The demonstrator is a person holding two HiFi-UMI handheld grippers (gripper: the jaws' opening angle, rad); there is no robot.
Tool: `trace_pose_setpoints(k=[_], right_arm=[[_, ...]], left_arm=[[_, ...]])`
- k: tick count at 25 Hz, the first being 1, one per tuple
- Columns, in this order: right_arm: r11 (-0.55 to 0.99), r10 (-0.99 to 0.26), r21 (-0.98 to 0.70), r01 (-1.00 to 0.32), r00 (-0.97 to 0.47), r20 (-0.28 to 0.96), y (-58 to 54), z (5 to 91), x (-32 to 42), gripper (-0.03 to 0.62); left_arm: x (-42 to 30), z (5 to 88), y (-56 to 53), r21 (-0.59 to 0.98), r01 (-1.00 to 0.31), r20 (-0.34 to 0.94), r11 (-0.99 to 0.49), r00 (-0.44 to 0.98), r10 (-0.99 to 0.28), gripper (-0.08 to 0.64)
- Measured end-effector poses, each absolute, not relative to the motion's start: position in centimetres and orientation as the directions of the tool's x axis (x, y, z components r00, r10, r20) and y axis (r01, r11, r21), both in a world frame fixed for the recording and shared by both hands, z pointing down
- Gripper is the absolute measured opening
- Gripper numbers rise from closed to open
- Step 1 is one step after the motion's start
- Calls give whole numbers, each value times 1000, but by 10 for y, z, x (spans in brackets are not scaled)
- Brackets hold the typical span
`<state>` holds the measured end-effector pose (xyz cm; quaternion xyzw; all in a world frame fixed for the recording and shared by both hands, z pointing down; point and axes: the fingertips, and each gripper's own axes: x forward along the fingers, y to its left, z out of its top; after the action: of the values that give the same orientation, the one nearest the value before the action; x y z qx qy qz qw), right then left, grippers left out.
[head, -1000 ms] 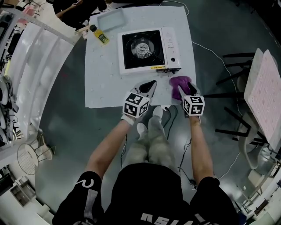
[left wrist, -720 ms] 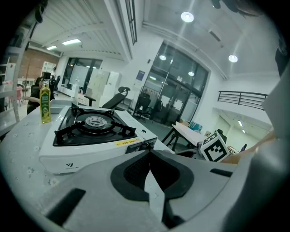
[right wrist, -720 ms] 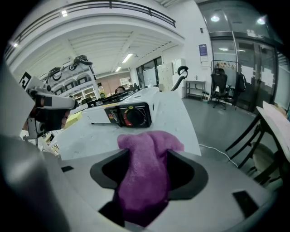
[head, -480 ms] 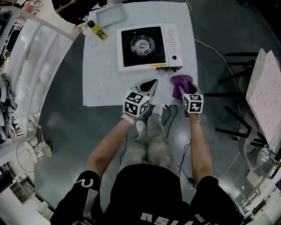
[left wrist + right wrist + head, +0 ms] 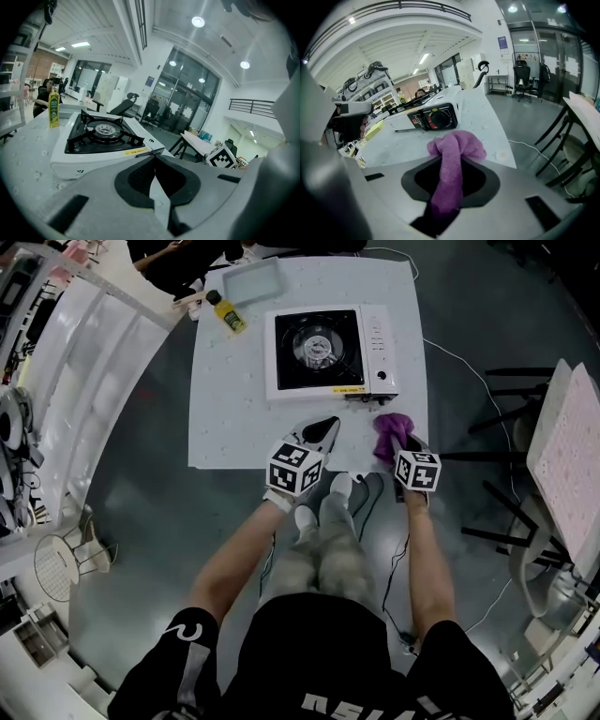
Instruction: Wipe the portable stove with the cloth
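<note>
Right tool (image 5: pixel 403 441) just clamped onto crumpled purple cloth (image 5: pixel 458 143) near white portable stove (image 5: pixel 323 351); left tool (image 5: pixel 323 430) pinched closed, empty.

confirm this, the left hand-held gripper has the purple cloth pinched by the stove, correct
Not the left. The right hand-held gripper has the purple cloth pinched by the stove; its jaws have just been closing on it, as the right gripper view shows. The left hand-held gripper is shut and empty.

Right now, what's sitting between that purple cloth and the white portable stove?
Nothing: just a bare strip of the white table separates the purple cloth from the white portable stove, clearest in the right gripper view.
</note>
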<state>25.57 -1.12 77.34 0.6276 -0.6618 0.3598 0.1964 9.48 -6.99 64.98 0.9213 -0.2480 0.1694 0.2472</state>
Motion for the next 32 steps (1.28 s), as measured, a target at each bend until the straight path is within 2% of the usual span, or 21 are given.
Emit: trace_pose_setpoints(k=[11, 23, 32], right_arm=[[-41, -757, -217, -975, -111, 644, -34, 694, 271, 94], [21, -878, -190, -981, -109, 466, -118, 554, 289, 94], [72, -917, -182, -981, -137, 375, -154, 496, 289, 94]], left_arm=[[66, 589, -116, 335, -600, 399, -726, 789, -468, 6], [58, 472, -181, 270, -661, 287, -700, 749, -597, 6], [51, 442, -190, 243, -687, 268, -685, 726, -634, 6]])
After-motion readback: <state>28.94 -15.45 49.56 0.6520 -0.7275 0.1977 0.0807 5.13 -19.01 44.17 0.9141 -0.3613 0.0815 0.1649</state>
